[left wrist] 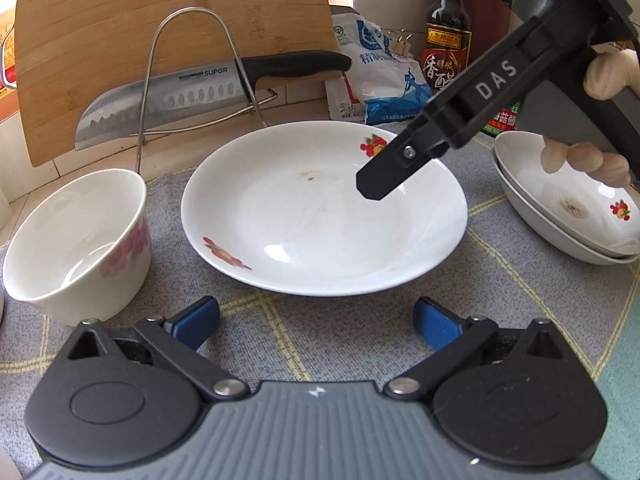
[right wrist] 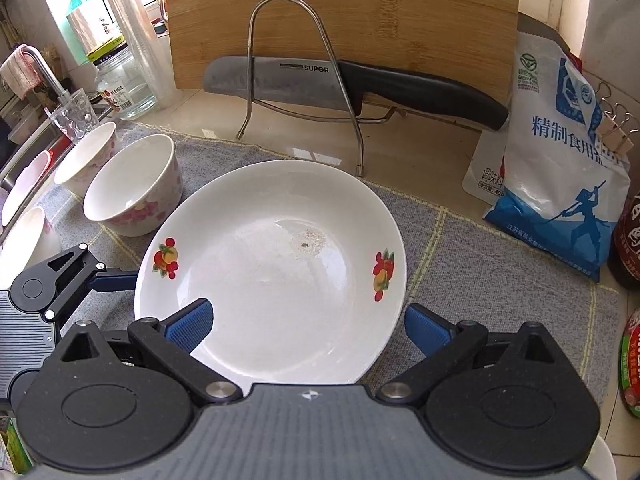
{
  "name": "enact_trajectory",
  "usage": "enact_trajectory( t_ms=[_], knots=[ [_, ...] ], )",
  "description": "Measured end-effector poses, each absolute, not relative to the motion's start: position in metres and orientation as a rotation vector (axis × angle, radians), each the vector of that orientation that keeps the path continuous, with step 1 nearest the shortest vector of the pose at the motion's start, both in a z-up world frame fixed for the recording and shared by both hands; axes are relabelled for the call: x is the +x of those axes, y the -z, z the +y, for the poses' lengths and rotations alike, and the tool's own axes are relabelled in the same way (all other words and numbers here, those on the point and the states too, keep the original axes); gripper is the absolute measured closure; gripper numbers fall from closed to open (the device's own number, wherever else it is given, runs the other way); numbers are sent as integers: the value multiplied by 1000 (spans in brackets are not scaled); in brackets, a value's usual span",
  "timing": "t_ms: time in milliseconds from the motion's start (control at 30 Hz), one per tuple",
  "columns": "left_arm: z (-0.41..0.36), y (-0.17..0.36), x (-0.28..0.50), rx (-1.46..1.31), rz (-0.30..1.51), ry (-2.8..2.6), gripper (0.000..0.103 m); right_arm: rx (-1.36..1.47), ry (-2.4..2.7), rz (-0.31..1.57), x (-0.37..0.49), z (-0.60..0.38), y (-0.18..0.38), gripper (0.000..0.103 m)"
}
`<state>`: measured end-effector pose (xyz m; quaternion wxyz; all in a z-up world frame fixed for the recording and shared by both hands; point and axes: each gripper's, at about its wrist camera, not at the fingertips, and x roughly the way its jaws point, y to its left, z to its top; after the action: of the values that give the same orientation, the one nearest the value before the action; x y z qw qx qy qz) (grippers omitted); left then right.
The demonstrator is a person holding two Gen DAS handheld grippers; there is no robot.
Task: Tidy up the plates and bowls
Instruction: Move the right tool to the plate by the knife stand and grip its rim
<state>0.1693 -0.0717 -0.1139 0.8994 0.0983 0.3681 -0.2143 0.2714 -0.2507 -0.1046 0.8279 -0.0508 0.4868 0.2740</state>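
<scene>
Plate (right wrist: 276, 276) on grey mat (right wrist: 460, 264), bowl (right wrist: 132, 192) beside, knife (right wrist: 360, 84) behind.

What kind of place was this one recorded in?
Most likely a home kitchen counter: a knife in a wire rack against a wooden cutting board, a tap at left, and a salt bag.

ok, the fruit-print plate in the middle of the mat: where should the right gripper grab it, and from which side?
Probably the near rim of the plate, from the right gripper's own side. The plate is shallow and lies flat on the mat, so only its raised edge offers a pinch: one finger inside, one under the lip. The jaws are open and already straddle that edge. The bowl crowds the far left.
</scene>
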Motion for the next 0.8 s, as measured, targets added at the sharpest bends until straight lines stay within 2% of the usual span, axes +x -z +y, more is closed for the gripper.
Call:
enact_trajectory(
  t_ms=[467,800],
  knots=[
    [-73,115,177,226,728,453,0,-60,-673,1129,321,-239,120,1],
    [-78,113,178,284,686,477,2,-90,-705,1139,338,-236,117,12]
  ],
)
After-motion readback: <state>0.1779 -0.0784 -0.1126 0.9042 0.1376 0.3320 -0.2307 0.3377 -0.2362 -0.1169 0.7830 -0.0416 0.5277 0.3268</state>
